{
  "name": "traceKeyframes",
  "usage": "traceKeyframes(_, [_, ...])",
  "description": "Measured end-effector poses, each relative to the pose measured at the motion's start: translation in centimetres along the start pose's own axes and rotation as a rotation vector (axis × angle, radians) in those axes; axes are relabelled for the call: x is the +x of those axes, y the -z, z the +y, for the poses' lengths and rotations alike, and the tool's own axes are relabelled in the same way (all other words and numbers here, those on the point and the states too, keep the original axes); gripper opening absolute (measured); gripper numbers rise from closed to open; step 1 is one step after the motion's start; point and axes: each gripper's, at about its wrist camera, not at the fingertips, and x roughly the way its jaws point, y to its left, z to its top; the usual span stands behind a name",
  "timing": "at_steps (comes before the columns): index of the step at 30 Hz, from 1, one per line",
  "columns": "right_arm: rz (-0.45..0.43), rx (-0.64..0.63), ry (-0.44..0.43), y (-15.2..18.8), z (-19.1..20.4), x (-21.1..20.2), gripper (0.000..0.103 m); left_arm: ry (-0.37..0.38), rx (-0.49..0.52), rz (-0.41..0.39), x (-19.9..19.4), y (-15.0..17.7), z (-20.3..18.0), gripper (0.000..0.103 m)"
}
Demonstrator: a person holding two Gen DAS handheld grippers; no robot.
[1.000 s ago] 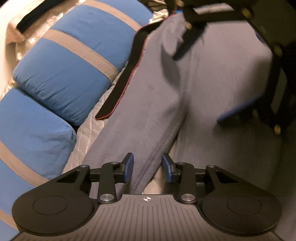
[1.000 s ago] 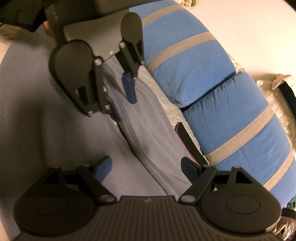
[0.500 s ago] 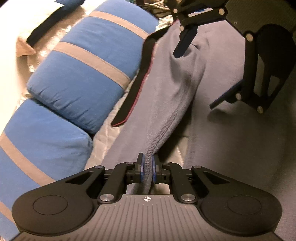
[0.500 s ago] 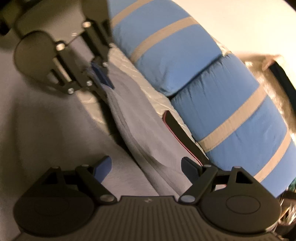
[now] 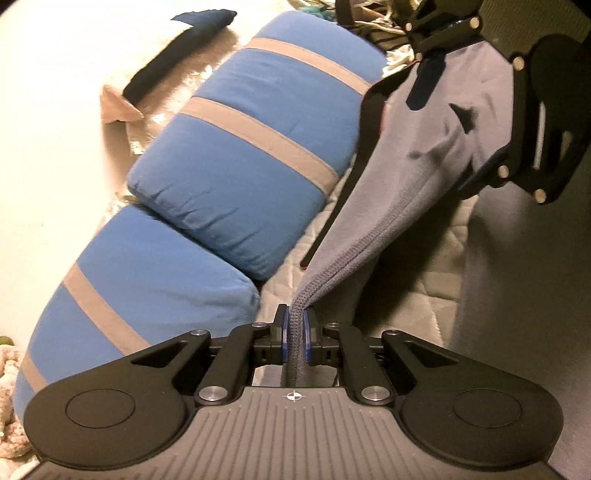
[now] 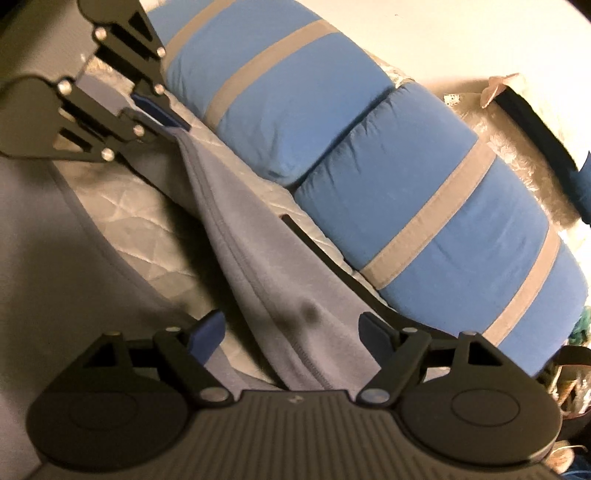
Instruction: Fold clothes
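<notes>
A grey-blue garment (image 5: 402, 177) with a black, red-edged band (image 5: 354, 155) lies at three o'clock of blue pillows (image 5: 255, 147) striped grey, on pale diamond-quilted bedding (image 6: 122, 206)

Both wrist views face each other closely along the grey garment (image 5: 388, 184), sharing the blue pillows (image 6: 424, 206).

You're in a bedroom at home: you're working over a quilted mattress cover (image 5: 436, 266), with two blue pillows with grey stripes (image 5: 251, 155) lined up against a pale wall (image 6: 461, 33). Loose clothing and clutter (image 5: 376, 22) sit piled past the pillows, lit by warm household light.
</notes>
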Motion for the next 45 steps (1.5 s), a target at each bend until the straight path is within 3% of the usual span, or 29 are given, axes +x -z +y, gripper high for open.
traceKeyframes(10, [0.03,-0.049,0.067,0.4,1.0,1.9,0.068,0.015,-0.015,0.005,-0.3,-0.2,0.3,0.007])
traceKeyframes(13, [0.034,-0.071,0.087,0.4,1.4,2.3,0.058,0.022,-0.016,0.005,-0.3,-0.1,0.2,0.007])
traceKeyframes(17, [0.043,-0.098,0.108,0.5,1.6,2.4,0.036,0.048,-0.01,0.014,-0.2,0.0,0.1,0.007])
traceKeyframes(23, [0.061,-0.267,0.136,1.9,3.2,1.2,0.007,0.106,0.077,0.039,0.0,0.4,-1.2,0.007])
traceKeyframes(28, [0.116,-0.365,0.07,3.0,4.5,0.9,0.004,0.151,0.158,0.071,0.0,0.9,-2.6,0.007])
traceKeyframes(35, [0.174,-0.457,0.068,3.2,4.8,0.4,0.003,0.23,0.168,0.086,0.1,1.2,-3.3,0.007])
traceKeyframes(38, [0.193,-0.465,0.057,3.3,4.6,0.6,0.003,0.27,0.187,0.11,0.2,1.4,-4.0,0.007])
traceKeyframes(45, [0.218,-0.466,0.019,3.6,4.9,0.5,0.003,0.281,0.184,0.145,0.7,1.6,-4.1,0.009])
